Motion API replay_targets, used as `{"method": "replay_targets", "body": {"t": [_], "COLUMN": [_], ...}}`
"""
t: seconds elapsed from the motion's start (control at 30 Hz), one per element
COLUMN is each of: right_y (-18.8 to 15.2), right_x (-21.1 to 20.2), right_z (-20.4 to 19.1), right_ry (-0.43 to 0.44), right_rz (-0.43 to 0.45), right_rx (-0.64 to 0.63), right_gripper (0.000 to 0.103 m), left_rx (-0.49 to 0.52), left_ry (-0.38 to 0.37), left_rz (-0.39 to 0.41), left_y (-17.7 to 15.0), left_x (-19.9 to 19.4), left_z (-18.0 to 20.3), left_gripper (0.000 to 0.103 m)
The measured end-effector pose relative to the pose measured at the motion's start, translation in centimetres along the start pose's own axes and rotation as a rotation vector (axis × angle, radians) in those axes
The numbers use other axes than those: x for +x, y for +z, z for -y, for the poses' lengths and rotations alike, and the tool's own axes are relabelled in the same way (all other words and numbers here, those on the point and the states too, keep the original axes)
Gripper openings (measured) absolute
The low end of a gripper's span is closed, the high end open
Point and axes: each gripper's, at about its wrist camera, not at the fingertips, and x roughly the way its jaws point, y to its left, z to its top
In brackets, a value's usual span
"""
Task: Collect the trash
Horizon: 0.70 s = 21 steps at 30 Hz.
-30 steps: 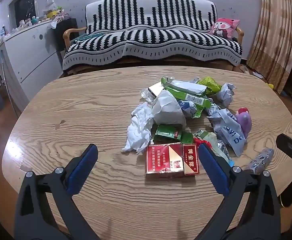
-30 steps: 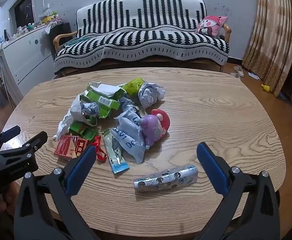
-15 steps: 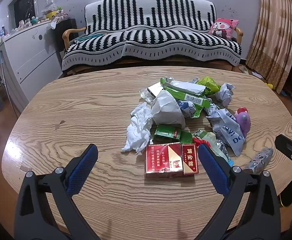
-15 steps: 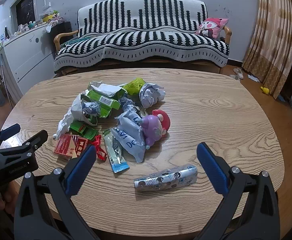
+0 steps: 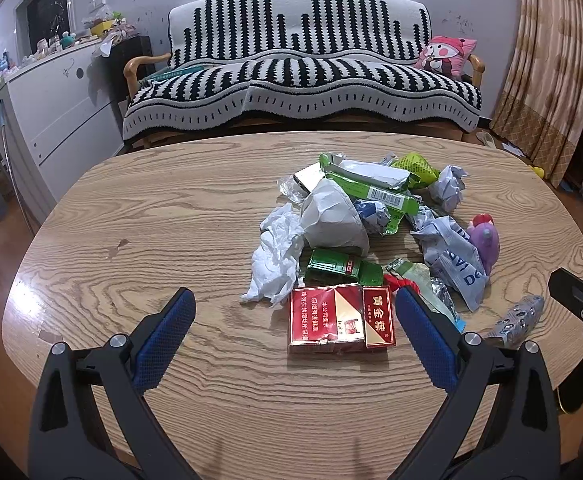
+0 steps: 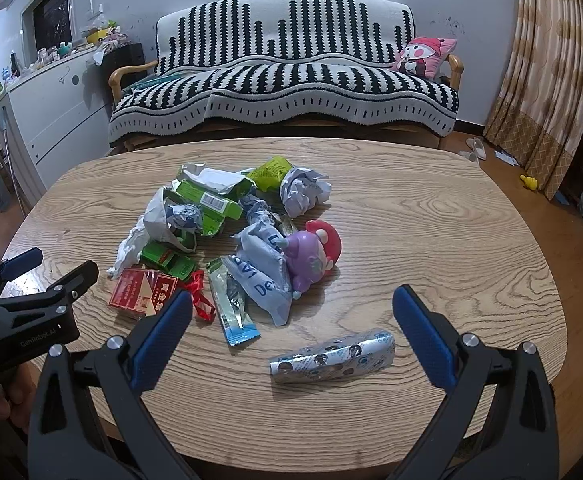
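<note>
A pile of trash lies on the wooden table [image 5: 171, 220]: a red cigarette pack [image 5: 339, 318], a white tissue [image 5: 277, 258], a crumpled white paper bag [image 5: 333, 220], green packets [image 5: 379, 194], a blue-white wrapper [image 5: 453, 258] and a purple toy [image 5: 485, 236]. A silver foil roll [image 6: 333, 356] lies apart at the front. My left gripper [image 5: 293, 328] is open and empty, just in front of the red pack. My right gripper [image 6: 291, 326] is open and empty, above the foil roll. The red pack also shows in the right wrist view [image 6: 141, 292].
A black-and-white striped sofa [image 5: 303, 76] with a pink cushion [image 5: 445, 56] stands behind the table. A white cabinet [image 5: 55, 108] is at the left, curtains [image 5: 551, 64] at the right. The table's front edge is close below both grippers.
Both grippers stay open and nearly still. The views have shifted only very slightly.
</note>
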Motion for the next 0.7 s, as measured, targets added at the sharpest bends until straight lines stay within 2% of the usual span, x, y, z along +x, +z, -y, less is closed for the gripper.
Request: {"method": "replay_targets", "body": {"t": [0.7], "right_y": [0.03], "right_x": [-0.14], "right_z": [-0.09], "right_ry": [0.0], "right_rz": [0.004], "right_rx": [-0.002], "right_gripper": [0.097], "left_rx": [0.0], "left_ry": [0.002], "left_rz": [0.0], "left_y": [-0.02], "left_x": [0.03], "left_z": [0.0], "left_gripper": [0.097]}}
